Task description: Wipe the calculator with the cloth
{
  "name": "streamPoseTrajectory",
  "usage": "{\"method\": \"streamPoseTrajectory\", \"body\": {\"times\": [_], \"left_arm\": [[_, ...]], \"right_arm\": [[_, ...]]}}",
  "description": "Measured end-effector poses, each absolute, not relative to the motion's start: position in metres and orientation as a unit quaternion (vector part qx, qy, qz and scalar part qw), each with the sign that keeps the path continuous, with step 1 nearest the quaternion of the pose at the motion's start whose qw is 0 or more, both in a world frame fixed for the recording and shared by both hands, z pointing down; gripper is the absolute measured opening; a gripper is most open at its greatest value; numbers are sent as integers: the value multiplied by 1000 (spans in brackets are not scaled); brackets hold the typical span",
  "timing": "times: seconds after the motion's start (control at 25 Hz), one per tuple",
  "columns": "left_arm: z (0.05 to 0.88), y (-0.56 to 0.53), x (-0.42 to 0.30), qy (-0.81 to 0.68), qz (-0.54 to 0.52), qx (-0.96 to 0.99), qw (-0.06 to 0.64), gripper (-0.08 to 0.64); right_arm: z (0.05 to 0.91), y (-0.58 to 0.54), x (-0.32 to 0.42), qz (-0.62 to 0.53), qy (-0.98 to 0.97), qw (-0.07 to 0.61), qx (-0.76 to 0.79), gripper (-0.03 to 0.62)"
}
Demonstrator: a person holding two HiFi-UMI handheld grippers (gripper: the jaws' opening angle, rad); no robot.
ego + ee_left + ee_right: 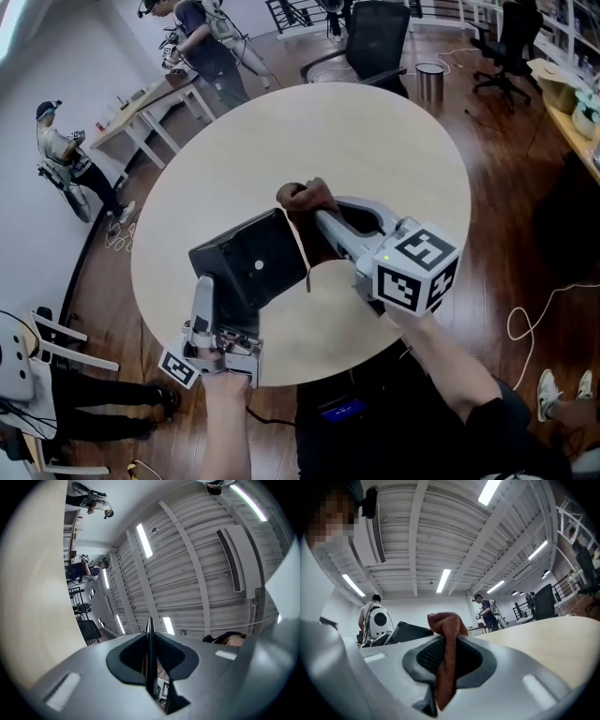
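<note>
Nearest, at the round table's near rim: left gripper, jaws pinched almost together on the near-left edge of the black calculator. Seen edge-on as a thin dark blade between the pads in the left gripper view. Calculator tilted, reaching away and to the right from that claw. Just beyond, right gripper, lying nearly level, clamped tight on a bunched rust-brown cloth. Cloth wad standing proud of the jaw tips, at the calculator's far-right corner; contact itself not clear. Farther off, bare tabletop, then two people at a white desk, far left.
</note>
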State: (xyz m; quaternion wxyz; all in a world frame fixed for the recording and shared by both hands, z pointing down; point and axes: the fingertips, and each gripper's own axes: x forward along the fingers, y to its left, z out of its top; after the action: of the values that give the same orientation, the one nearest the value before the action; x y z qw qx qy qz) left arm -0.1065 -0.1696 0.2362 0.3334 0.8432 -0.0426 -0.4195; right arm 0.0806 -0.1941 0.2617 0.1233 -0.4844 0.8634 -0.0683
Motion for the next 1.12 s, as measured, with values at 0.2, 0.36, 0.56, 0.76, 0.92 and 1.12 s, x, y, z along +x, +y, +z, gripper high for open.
{"method": "streamPoseTrajectory", "body": {"times": [0.2,0.36,0.56,0.76,0.92,1.12], "left_arm": [[234,-182,-113,-65,-435,834,333,58],[232,-188,-116,-76,-444,829,331,57],[227,-185,-116,-70,-466,817,332,60],[225,-184,-123,-64,-474,813,332,61],[225,-183,-123,-64,-476,812,332,58],[224,-187,-128,-70,-471,816,328,57]], "right_arm": [[239,-169,47,-75,888,147,-430,51],[227,-141,-14,-68,920,145,-357,51],[246,-145,-25,-43,918,113,-377,51],[260,-167,8,-52,896,111,-427,51],[271,-180,44,-59,872,104,-474,51],[255,-176,49,-84,869,144,-466,51]]}}
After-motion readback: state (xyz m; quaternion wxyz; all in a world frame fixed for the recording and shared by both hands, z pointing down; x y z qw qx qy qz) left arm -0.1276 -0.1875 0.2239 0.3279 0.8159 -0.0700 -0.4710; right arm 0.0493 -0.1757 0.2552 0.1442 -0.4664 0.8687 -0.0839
